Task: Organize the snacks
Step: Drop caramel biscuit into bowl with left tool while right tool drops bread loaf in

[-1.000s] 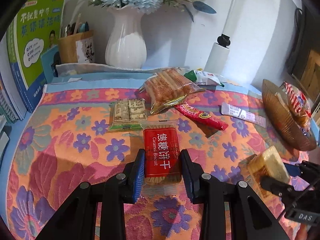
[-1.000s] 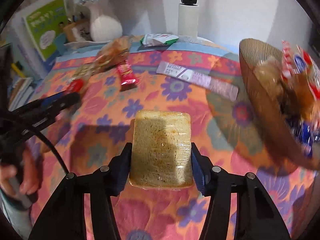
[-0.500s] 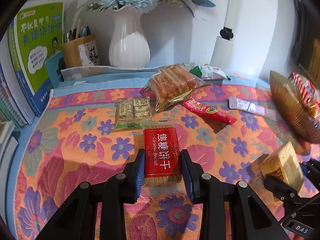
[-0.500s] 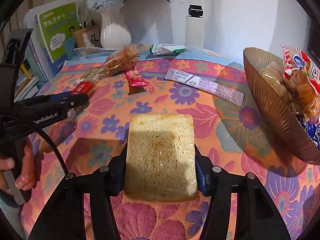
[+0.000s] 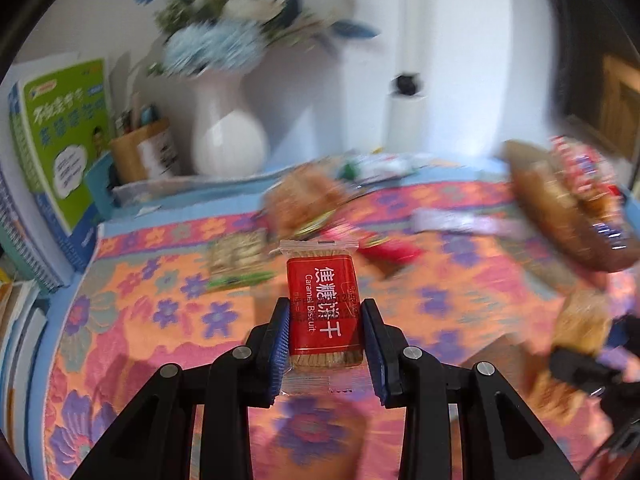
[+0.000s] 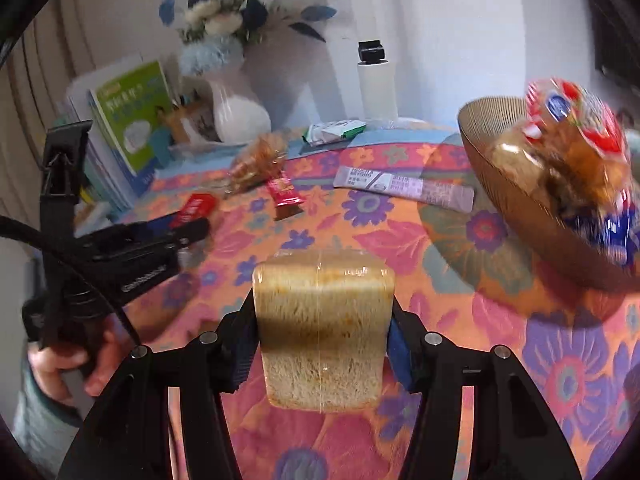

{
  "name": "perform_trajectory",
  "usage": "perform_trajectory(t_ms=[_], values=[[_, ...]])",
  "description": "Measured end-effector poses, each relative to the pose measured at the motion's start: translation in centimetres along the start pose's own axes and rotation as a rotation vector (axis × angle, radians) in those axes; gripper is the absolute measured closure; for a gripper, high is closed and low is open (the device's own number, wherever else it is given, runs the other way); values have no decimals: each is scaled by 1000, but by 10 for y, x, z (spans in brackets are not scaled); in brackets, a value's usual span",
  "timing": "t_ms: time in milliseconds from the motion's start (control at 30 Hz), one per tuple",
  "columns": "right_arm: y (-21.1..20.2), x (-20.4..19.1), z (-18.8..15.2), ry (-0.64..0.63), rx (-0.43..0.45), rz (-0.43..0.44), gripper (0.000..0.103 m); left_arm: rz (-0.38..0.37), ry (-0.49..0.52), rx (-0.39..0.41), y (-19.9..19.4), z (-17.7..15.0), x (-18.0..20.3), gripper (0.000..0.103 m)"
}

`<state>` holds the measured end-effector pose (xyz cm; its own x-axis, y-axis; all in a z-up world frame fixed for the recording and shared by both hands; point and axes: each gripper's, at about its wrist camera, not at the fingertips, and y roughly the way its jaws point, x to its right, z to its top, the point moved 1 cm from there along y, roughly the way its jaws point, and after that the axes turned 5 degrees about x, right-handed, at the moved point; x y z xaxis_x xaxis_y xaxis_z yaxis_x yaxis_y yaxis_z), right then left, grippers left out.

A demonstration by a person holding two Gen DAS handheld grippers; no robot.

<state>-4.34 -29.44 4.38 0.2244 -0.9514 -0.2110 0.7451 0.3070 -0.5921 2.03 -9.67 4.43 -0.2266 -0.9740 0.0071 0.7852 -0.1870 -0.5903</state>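
Left wrist view shows one red caramel biscuit pack [image 5: 323, 308] squeezed between the two blue pads of the left gripper [image 5: 325, 334], lifted above the flowery tablecloth [image 5: 120, 320]. Right wrist view shows one wrapped slice of bread [image 6: 323, 332] pinched tight in the right gripper [image 6: 323, 340], also up off the cloth. One brown ribbed bowl [image 6: 504, 184] sits to the right, with some bagged snacks [image 6: 576, 136] piled in it; they are too blurry to count. Four more snacks lie on the cloth behind: one long grey stick pack [image 6: 404, 188], one small red bar [image 6: 285, 194], one clear bag of brown cookies [image 6: 258, 160] and one green and white pack [image 6: 334, 132]. Farther back stand one white vase [image 6: 240, 114] with blue flowers and one green book [image 6: 134, 116].
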Motion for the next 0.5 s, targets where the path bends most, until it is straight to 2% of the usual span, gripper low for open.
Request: perform_trajectory(t_ms=[167,333,467,500], values=[[-36,9,1,81,24,68,49,-114,48,78,-40,26,45,70],[-96,23,23,115,139,49,49,-222,96,144,-67,64,91,70],[-138,45,55,128,231,-26,49,-346,117,181,-70,106,135,70],[-150,55,68,129,262,-75,49,-365,125,186,-68,112,144,70]])
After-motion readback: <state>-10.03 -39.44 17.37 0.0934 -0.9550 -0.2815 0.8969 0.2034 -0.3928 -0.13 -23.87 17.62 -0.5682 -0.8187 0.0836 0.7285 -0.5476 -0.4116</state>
